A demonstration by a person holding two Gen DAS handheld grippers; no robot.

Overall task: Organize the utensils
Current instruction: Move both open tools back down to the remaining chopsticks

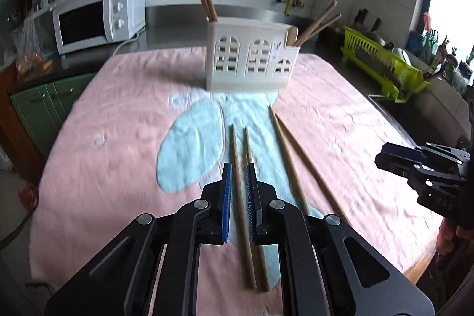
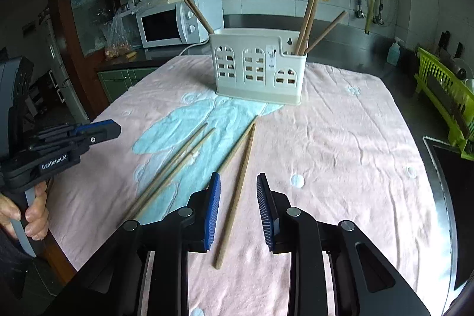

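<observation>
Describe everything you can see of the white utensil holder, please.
The white utensil holder looks like plastic, shaped like a little house with arched window cut-outs and a keyhole hanging slot. It stands upright on the pink towel, at its far end. Wooden chopsticks lean inside, some at each end. Neither gripper touches it.

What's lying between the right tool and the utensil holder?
Only chopsticks on the pink towel between the right tool and the holder, per the right wrist view.
</observation>
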